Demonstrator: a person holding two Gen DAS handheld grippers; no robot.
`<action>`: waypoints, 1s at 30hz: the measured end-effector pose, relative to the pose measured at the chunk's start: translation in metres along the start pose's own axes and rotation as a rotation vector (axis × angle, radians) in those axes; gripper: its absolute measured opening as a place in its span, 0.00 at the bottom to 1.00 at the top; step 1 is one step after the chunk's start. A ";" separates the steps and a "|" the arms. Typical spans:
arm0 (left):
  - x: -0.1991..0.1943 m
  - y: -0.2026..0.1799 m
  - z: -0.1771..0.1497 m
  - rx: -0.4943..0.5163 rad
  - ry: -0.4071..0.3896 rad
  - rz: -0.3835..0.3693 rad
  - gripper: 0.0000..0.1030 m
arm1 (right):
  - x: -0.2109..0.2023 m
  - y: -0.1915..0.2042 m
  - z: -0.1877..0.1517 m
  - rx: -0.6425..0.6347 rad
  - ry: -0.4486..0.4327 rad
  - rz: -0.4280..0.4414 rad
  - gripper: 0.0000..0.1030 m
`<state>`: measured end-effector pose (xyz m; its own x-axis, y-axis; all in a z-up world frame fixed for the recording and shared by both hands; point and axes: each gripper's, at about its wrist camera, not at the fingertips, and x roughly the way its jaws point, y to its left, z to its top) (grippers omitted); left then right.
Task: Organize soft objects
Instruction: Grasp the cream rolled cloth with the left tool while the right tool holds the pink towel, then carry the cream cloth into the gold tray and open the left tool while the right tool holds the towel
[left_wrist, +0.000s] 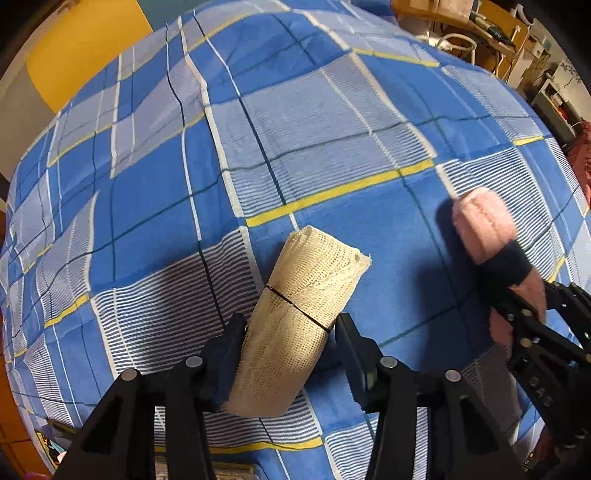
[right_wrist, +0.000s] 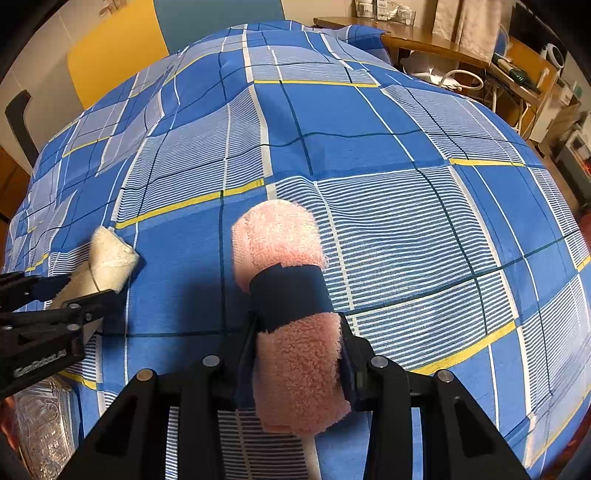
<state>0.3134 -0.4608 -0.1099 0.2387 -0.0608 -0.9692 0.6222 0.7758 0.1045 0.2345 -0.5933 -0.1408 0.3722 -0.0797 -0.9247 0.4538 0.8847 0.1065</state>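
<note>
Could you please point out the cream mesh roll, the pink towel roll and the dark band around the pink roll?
cream mesh roll (left_wrist: 295, 317): left wrist view, middle of its mesh body.
pink towel roll (right_wrist: 301, 369): right wrist view, fluffy lower half.
dark band (right_wrist: 291, 295): right wrist view, front of the strap.

Pink towel roll between right tongs

Left gripper: black angular frame, silver round screws, navy pads.
</note>
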 end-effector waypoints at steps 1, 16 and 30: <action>-0.007 -0.001 -0.002 -0.012 -0.017 -0.016 0.48 | 0.000 0.000 0.000 -0.001 0.000 0.000 0.39; -0.104 0.005 -0.057 -0.047 -0.230 -0.158 0.47 | -0.004 0.012 -0.003 -0.048 -0.045 -0.016 0.36; -0.174 0.049 -0.156 -0.159 -0.410 -0.284 0.47 | -0.052 0.047 -0.017 -0.198 -0.270 -0.015 0.35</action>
<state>0.1857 -0.3140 0.0292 0.3691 -0.4985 -0.7843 0.5912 0.7772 -0.2157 0.2226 -0.5392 -0.0939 0.5799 -0.1882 -0.7927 0.3041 0.9526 -0.0037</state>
